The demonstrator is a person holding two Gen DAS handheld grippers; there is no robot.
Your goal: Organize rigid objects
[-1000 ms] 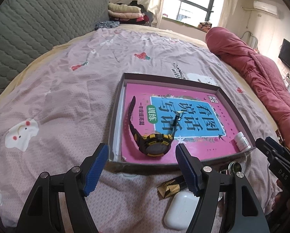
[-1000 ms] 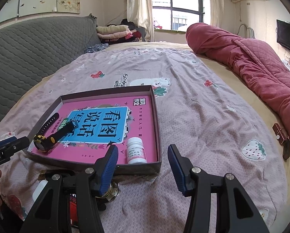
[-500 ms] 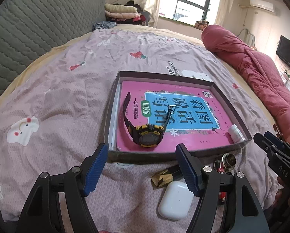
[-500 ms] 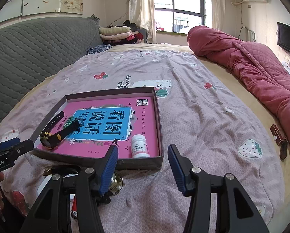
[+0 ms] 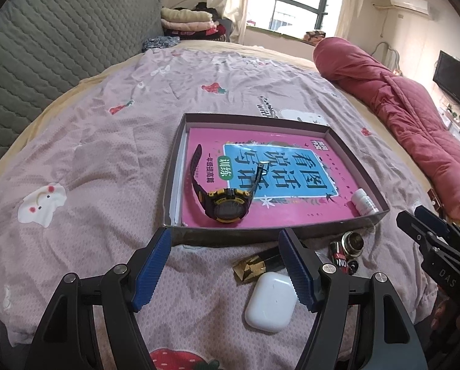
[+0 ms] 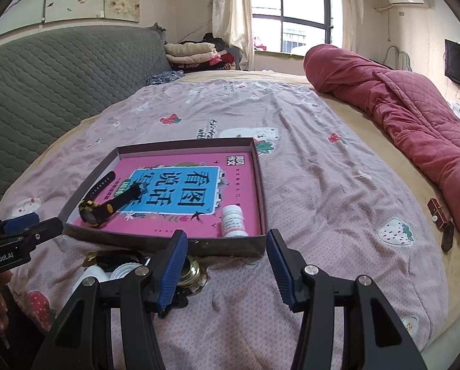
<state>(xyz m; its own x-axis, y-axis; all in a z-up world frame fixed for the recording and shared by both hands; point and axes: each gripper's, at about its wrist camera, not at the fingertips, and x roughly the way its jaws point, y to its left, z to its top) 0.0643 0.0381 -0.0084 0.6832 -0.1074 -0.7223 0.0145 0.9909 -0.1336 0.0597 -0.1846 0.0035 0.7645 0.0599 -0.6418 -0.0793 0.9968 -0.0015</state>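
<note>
On the bed, a shallow box (image 5: 260, 236) holds a pink book (image 5: 291, 215), with a black-and-yellow watch (image 5: 226, 206) lying on it toward the left and a small white bottle (image 6: 233, 220) in the near right corner. Just outside the box's near wall sit a white earbud case (image 5: 270, 305), a gold-wrapped piece (image 5: 250, 268), a battery (image 5: 339, 254) and a round metal lid (image 5: 353, 240). The left tool (image 5: 223, 265) and the right tool (image 6: 226, 268) both hover over the bedspread (image 6: 322, 185) with jaws apart, gripping nothing.
</note>
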